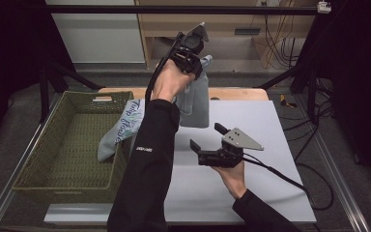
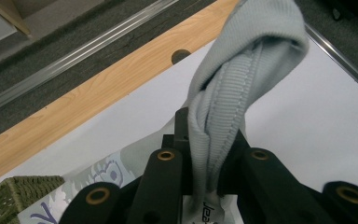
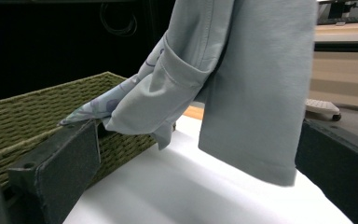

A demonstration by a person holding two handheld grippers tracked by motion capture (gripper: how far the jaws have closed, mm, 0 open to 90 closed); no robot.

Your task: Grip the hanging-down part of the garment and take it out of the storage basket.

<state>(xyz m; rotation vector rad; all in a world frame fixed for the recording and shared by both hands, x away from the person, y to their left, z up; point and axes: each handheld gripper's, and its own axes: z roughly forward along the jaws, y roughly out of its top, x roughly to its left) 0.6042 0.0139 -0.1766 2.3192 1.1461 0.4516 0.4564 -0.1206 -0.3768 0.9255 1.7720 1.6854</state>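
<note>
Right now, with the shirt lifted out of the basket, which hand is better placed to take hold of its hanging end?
Right. The right gripper is open and free, low over the table beside the hanging sleeve. The left gripper is raised and shut on the shirt, so it is occupied.
</note>
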